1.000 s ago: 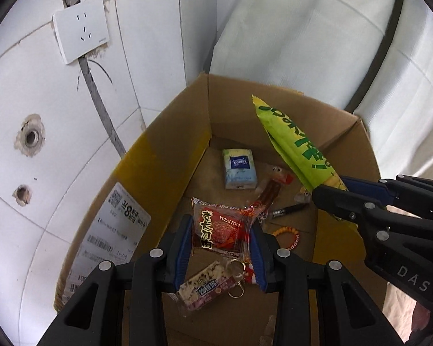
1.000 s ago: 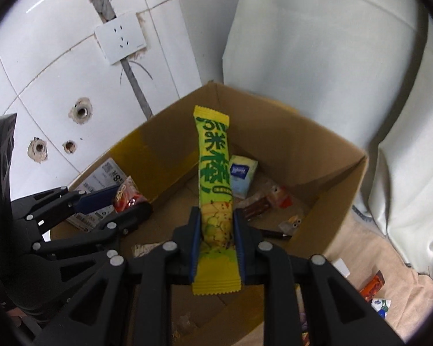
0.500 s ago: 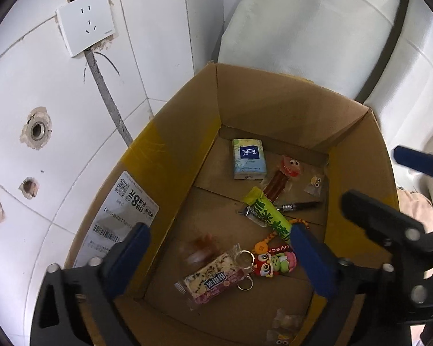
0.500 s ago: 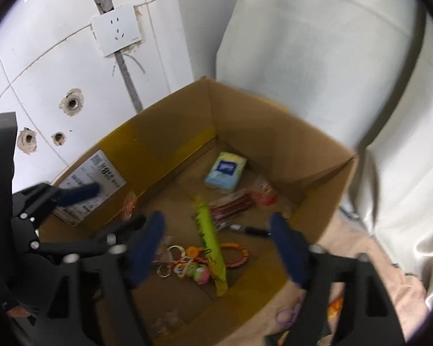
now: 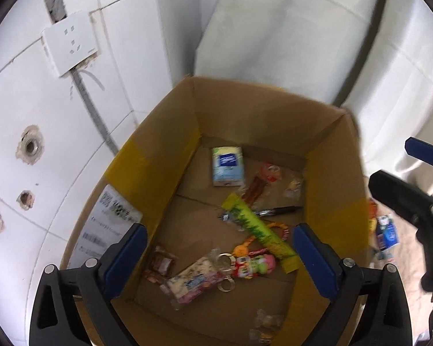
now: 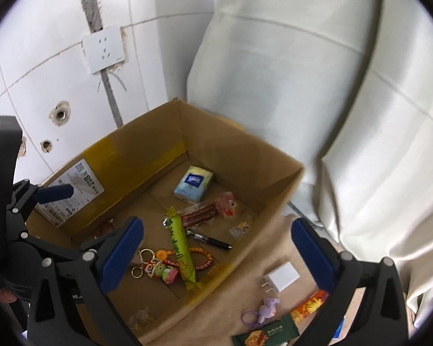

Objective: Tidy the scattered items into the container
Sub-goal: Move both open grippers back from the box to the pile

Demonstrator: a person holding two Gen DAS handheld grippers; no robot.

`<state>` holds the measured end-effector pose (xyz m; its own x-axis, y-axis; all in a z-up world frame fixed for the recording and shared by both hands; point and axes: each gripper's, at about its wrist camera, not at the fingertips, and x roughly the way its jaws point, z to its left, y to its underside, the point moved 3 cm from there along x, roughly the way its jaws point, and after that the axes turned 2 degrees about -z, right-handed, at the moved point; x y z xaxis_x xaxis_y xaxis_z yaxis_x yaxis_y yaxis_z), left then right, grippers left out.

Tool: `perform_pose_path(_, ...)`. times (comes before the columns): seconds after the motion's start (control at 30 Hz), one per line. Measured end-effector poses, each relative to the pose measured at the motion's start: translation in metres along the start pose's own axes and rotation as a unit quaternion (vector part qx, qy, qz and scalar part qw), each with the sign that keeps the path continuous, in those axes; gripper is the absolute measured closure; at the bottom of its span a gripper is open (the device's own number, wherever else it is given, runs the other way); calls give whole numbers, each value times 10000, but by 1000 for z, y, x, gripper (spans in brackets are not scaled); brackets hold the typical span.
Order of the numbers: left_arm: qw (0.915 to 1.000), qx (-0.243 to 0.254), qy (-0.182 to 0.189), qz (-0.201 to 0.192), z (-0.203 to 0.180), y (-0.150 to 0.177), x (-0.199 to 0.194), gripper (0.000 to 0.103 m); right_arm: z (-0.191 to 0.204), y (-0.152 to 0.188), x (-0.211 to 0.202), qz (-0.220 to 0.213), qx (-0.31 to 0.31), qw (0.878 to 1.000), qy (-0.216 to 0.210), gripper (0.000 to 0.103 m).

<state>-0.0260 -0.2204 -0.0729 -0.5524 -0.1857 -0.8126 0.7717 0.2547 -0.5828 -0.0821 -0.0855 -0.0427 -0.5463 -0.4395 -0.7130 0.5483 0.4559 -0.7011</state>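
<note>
An open cardboard box [image 5: 164,158] [image 6: 245,155] stands in the wall corner. Inside lie a long green snack stick [image 5: 259,230] [image 6: 182,248], a red snack packet [image 5: 161,262], a nougat bar [image 5: 193,279], a blue tissue pack [image 5: 227,165] [image 6: 193,184], a pen [image 6: 212,240], a sausage stick [image 6: 199,216] and a keychain toy [image 5: 252,262] [image 6: 158,266]. My left gripper [image 5: 219,262] hangs open and empty over the box's near left side. My right gripper [image 6: 216,255] is open and empty over the box's near right wall.
On the beige cloth right of the box lie a white charger plug [image 6: 281,279], a purple hair tie [image 6: 259,314], an orange packet [image 6: 310,305] and a green packet [image 6: 267,336]. Tiled walls with a socket [image 6: 104,49] and a white curtain [image 6: 303,72] stand behind the box.
Both grippers opened and let go: the red packet and the green snack stick dropped into the box. Both grippers have since drawn back and up a little.
</note>
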Motion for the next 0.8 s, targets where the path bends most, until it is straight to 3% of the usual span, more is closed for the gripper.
perform_pose_path(0.23,9988,133,422,-198,-43,-18,-27,2,-54,6,-47,-330,577,9978,29,0)
perform_pose_path(0.5,9924,647,830,-635,-126,-30,-52,2,-141,47,-112,-603,1253,9869,824,0)
perform_pose_path(0.8,9831,1161,1305,-550,-215,-1,-38,2,-200,107,-150,-451,1951,9722,1218,0)
